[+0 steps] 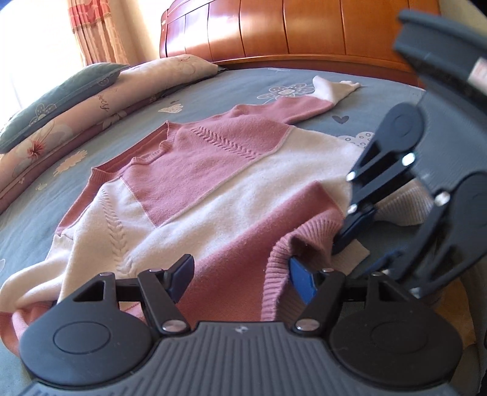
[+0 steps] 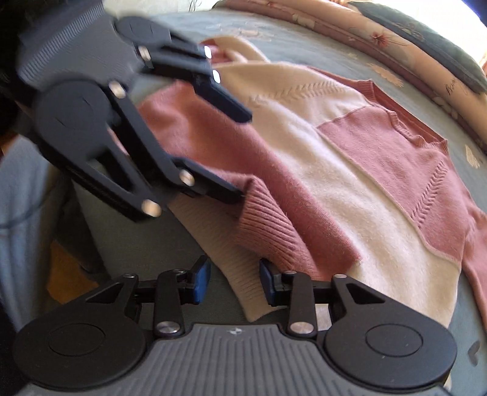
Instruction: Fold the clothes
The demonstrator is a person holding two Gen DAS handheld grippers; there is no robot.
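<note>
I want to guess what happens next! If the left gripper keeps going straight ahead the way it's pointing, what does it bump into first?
Most likely the sweater. The left gripper is open, with the pink ribbed hem lying between its fingers, so it would meet that knit almost at once. Exact depth is hard to judge.

Sweater (image 1: 213, 182) in pink and cream blocks, centre frame; bedsheet (image 1: 243, 82) grey-blue with flowers and hearts; pillows (image 1: 91, 100) floral pink, upper left; headboard (image 1: 289, 27) orange-brown.
</note>
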